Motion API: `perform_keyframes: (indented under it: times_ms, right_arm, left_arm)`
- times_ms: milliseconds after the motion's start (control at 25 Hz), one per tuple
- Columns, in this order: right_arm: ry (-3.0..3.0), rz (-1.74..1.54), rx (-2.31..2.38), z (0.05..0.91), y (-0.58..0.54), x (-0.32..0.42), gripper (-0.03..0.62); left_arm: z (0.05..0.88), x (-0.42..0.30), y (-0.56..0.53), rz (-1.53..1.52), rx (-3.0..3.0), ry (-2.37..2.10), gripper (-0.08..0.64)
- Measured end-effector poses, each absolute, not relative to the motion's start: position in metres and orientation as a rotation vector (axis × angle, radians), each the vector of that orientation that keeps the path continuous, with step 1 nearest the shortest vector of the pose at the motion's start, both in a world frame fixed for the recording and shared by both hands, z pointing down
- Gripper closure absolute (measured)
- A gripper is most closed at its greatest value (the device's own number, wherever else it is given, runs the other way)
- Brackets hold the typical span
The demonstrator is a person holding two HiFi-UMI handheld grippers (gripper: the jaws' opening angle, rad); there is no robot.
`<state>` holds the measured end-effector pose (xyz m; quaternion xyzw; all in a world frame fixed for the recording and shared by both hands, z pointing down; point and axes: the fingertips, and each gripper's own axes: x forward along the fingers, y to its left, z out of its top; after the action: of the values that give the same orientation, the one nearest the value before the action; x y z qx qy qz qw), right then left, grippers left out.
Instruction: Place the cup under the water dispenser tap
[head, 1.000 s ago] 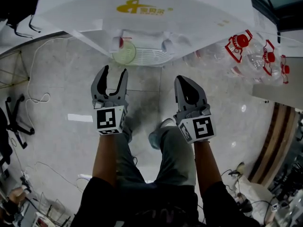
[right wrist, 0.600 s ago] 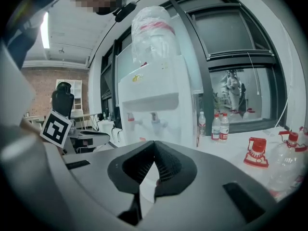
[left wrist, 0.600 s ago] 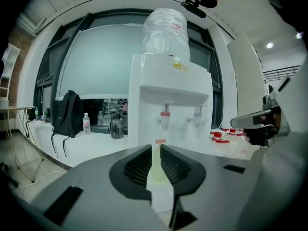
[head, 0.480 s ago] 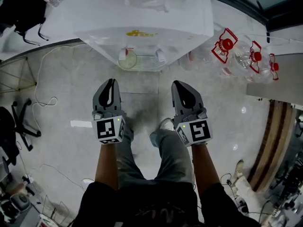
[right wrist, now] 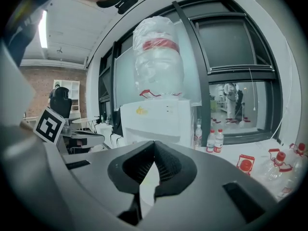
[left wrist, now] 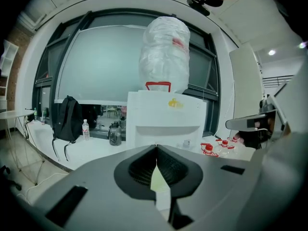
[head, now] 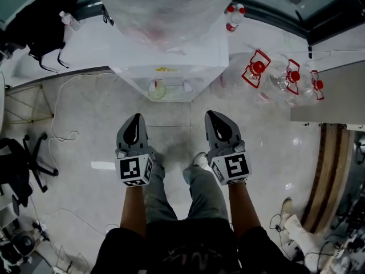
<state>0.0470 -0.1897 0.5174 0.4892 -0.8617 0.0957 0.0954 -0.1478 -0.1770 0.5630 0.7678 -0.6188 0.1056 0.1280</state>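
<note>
A white water dispenser (head: 171,61) with a plastic-wrapped bottle on top stands at the top middle of the head view. A pale green clear cup (head: 158,89) sits on its drip tray under the left tap. My left gripper (head: 136,117) hovers well short of the dispenser. Its jaws have just been closing and are shut with nothing between them. My right gripper (head: 213,114) hangs beside it, also shut and empty. Both gripper views look level at the dispenser (left wrist: 166,119) (right wrist: 154,121) over closed jaws, left gripper (left wrist: 156,147) and right gripper (right wrist: 154,142). The jaws hide the tray in both.
Several empty red-capped bottles (head: 285,79) lie on the floor right of the dispenser. A black backpack (head: 40,21) rests on the ledge at the left. An office chair base (head: 23,164) and loose cables (head: 63,136) lie on the left floor. The person's legs (head: 171,198) are below.
The left jaws went from wide open to shut on nothing. Both grippers rose, and the dispenser now looks smaller and farther off in the head view.
</note>
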Motion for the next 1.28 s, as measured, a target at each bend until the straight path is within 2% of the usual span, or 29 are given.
perform_keyframes:
  times_ms: [520, 1280]
  right_arm:
    - [-2.536, 0.277, 1.469, 0.434, -0.187, 0.036, 0.578]
    - [-2.542, 0.229, 1.478, 0.34, -0.182, 0.053, 0.578]
  left_arm:
    - [0.466, -0.17, -0.167, 0.297, 2.224, -1.813, 0.545]
    - [0.357, -0.152, -0.16, 0.248, 2.321, -1.8, 0.543]
